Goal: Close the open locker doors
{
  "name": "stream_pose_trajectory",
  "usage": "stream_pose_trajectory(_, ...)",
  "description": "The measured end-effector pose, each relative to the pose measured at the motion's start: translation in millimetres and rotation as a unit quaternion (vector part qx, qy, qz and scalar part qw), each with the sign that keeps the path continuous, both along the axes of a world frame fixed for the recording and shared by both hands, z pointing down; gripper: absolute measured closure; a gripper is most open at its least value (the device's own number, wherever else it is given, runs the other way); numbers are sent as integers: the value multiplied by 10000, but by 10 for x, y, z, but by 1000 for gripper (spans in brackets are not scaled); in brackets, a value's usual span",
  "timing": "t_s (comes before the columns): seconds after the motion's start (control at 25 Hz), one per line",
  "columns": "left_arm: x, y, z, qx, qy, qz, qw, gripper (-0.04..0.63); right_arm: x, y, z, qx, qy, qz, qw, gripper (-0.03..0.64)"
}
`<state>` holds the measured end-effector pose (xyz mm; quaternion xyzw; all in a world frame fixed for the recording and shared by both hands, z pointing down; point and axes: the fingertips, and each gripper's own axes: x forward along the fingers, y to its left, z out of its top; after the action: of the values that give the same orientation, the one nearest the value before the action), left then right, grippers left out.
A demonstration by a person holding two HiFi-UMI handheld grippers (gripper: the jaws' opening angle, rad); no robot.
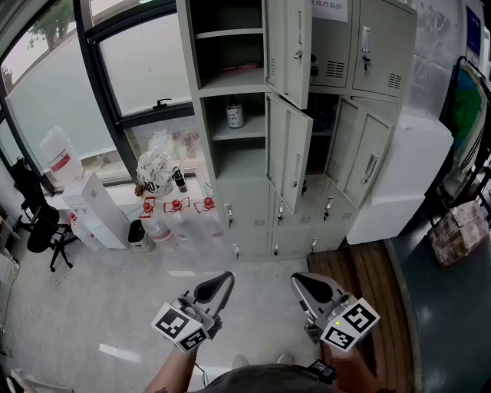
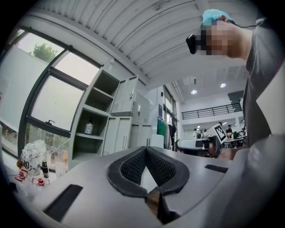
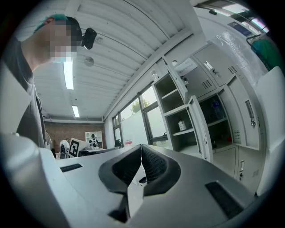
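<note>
While the left gripper (image 1: 222,280) and right gripper (image 1: 301,282) sit near, fingers closed on nothing, the lockers (image 1: 253,209) stand far off, several doors (image 1: 296,153) open. Top row's cut off, and the dark right compartments are hard to make out.

Two grippers (image 1: 225,279) (image 1: 298,281), four open locker doors (image 1: 288,46) (image 1: 295,153) (image 1: 341,146) (image 1: 370,165), one shelved bottle (image 1: 235,113).

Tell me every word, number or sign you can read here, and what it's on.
None reads clearly.
Paper notice on an upper locker door: red print, too small.
Bottle on the locker shelf: label blurred.
Blue poster at the right edge: too small.
Jug by the window: red label, unreadable.
</note>
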<state>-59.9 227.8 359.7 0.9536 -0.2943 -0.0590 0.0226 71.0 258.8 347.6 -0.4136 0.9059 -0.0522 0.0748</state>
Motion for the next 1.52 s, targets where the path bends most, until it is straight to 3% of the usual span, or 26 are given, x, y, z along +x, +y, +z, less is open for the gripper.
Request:
stream_pose_trajectory(0.56, 93, 63, -22, 40, -53, 7, 10000, 586, 40, 62, 7, 12, -175, -136, 9998, 600)
stream_pose_trajectory(0.84, 349, 135, -180, 209, -79, -25, 9997, 586, 165, 137, -129, 141, -178, -291, 9993, 599)
stream_pose_trajectory(1.2, 762, 350, -329, 382, -135, -339, 9986, 586, 484, 292, -206, 257, -187, -717, 9969, 599)
stream_pose_trajectory(1.52, 835, 411, -336, 392, -197, -496, 9978, 586, 606, 269, -207, 264, -267, -798, 9961, 598)
